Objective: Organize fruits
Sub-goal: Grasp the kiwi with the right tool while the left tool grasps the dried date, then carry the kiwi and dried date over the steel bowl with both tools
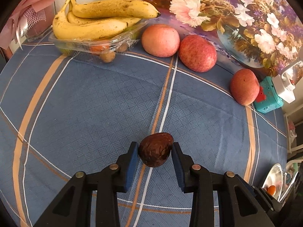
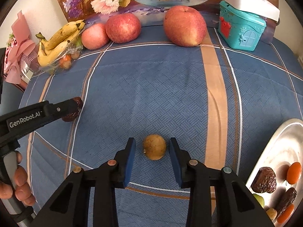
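Fruits go to the metal plate point(image 2: 280, 143): left gripper point(image 1: 155, 151) clenches a dark date point(image 1: 155, 149), right gripper point(image 2: 152, 148) stands released around a small brown fruit point(image 2: 154, 147).

Left tongs point(image 1: 155, 149): both blue-padded fingers point(image 1: 132, 162) pressed against the sides of a dark avocado point(image 1: 155, 149), gripping it just above the blue cloth. In the right wrist view these tongs enter from the left edge, and the person's hand point(image 2: 17, 181) wraps the grey handle at near left. Right tongs point(image 2: 152, 147): fingers point(image 2: 130, 160) spread apart, flanking a small brown round fruit point(image 2: 154, 147) with a clear gap on either side, touching neither flank.
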`<state>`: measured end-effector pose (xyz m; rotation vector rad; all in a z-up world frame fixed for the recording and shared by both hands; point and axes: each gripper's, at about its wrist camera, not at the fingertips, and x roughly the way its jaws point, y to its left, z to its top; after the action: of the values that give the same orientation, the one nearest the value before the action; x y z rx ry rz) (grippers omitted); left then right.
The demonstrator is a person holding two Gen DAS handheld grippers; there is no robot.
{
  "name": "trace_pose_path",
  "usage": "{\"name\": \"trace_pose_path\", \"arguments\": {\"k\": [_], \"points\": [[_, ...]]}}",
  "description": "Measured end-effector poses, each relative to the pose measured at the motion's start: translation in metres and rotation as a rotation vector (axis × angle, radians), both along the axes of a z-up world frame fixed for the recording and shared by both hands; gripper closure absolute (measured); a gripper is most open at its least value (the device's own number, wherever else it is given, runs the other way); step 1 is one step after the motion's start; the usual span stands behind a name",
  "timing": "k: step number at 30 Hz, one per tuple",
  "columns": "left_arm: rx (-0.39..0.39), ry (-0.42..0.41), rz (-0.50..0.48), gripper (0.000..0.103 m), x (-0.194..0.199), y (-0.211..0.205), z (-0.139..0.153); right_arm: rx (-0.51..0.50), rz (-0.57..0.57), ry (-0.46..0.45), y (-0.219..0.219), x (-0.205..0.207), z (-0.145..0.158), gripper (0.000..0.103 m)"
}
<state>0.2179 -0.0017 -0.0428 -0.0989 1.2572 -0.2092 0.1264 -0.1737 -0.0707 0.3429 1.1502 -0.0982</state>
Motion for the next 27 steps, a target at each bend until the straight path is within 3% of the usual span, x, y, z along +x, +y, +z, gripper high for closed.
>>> {"name": "trace_pose_path", "arguments": {"k": [4, 9, 22, 27], "points": [[0.007, 0.0, -0.002, 0.065, -0.001, -0.001, 0.0, -0.01, 0.003, 0.003, 0.003, 0.002, -0.002, 0.066], [0.016, 0.015, 0.002, 0.065, 0.002, -0.004, -0.007, 0.0, -0.003, -0.004, 0.001, 0.003, 0.0, 0.077], [0.003, 0.011, 0.017, 0.065, 0.003, -0.004, -0.012, 0.022, -0.045, -0.053, -0.02, -0.007, 0.021, 0.078], [-0.041, 0.029, 0.049, 0.065, 0.001, 0.0, -0.01, 0.018, -0.048, -0.058, -0.021, -0.011, 0.027, 0.078]]}}
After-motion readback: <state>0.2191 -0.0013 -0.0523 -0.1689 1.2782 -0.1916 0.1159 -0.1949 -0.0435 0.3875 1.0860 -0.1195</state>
